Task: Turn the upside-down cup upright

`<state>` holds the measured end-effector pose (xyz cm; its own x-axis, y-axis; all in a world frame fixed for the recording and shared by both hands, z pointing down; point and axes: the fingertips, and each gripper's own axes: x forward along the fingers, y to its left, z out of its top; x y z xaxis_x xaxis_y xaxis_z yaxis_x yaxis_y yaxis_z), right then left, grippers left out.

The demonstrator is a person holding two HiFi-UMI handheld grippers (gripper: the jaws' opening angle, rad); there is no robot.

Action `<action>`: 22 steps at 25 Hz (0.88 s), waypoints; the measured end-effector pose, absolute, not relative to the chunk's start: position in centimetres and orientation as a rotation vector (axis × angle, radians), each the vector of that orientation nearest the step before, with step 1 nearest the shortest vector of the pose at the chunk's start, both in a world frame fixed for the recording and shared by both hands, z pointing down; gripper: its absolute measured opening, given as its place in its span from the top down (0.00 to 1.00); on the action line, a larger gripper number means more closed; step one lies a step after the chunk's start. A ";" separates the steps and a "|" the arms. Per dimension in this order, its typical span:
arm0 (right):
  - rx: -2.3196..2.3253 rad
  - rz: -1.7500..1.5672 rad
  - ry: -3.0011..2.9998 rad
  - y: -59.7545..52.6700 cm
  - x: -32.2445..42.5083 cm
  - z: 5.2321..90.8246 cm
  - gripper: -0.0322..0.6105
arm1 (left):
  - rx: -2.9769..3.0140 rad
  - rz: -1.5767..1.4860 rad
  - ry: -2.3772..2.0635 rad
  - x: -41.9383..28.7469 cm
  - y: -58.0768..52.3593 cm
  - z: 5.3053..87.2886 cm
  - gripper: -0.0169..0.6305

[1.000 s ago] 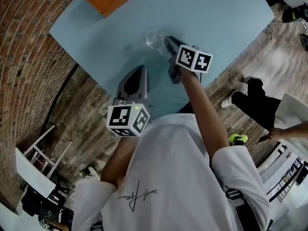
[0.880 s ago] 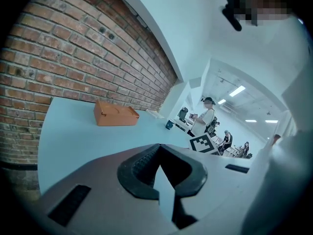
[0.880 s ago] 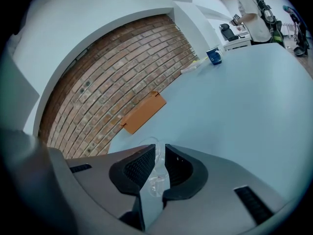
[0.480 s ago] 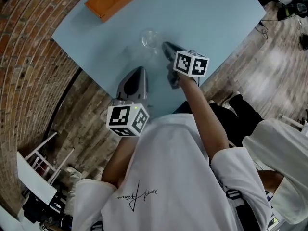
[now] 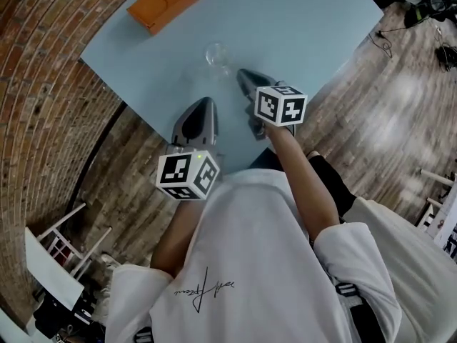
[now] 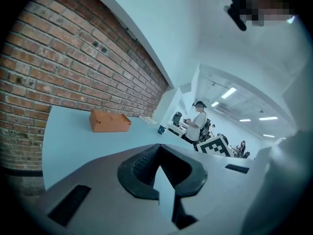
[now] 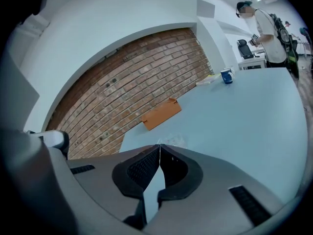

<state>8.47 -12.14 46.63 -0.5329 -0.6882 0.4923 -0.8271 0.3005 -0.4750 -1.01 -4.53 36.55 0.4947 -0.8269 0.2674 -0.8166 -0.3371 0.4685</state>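
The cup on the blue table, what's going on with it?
A person holds a gripper in each hand over the table. The clear cup stands there alone, touched by nothing. The fingers of the right gripper have just been closing with nothing between them; the left gripper is shut and empty too.

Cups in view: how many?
2: a clear cup on the table ahead of the right gripper; a blue cup far back, past the orange box. More may be hidden.

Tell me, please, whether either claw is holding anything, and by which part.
Nothing is held. The left claw and right claw are both shut and empty; the clear cup sits on the table, apart from both.
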 end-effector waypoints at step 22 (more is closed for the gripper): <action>1.436 0.657 -2.470 -5.4 8.0 38.2 0.92 | 2.306 -0.030 -1.302 -0.3 -1.7 34.0 0.96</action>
<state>7.96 -5.45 38.23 -0.5031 -0.7698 0.3928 -0.8632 0.4257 -0.2714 -0.35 -1.66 33.98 0.5449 -0.8106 0.2144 -0.8000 -0.4260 0.4226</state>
